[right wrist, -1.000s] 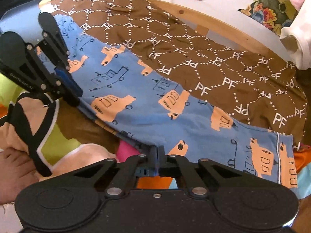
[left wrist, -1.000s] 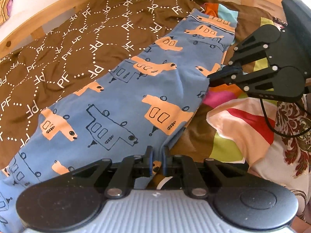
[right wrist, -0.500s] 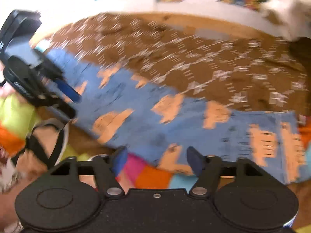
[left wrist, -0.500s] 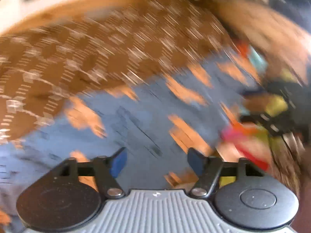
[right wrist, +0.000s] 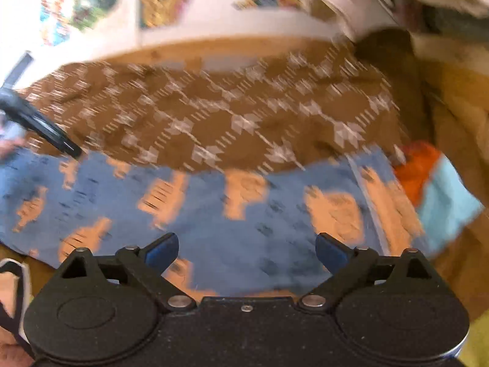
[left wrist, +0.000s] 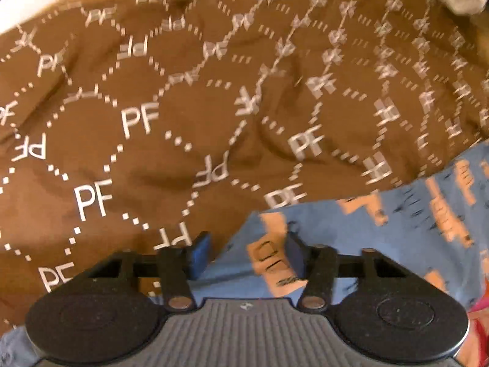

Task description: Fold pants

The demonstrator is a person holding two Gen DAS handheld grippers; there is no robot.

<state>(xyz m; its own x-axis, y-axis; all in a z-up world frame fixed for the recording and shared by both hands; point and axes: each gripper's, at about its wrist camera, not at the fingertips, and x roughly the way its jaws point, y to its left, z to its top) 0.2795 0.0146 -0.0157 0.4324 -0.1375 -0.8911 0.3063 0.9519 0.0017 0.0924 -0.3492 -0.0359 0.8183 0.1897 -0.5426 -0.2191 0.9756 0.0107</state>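
The blue pants with orange and black vehicle prints (right wrist: 214, 214) lie flat across the brown bedspread. In the left wrist view the pants (left wrist: 382, 238) fill the lower right. My left gripper (left wrist: 246, 257) is open, its jaws over the pants' far edge, with cloth between them. My right gripper (right wrist: 246, 250) is wide open over the pants' near edge and holds nothing. The left gripper's finger (right wrist: 39, 125) shows at the far left of the right wrist view, above the pants.
A brown bedspread with white "PF" print (left wrist: 152, 116) covers the bed. A wooden bed rail (right wrist: 183, 52) and a white wall run behind. An orange and light blue cloth (right wrist: 434, 189) lies beside the pants' end. Both views are motion-blurred.
Both grippers were shut on the pants' edge one second ago and are now open. Both cameras have swung toward the bed rail; the left gripper moved to the pants' far edge.
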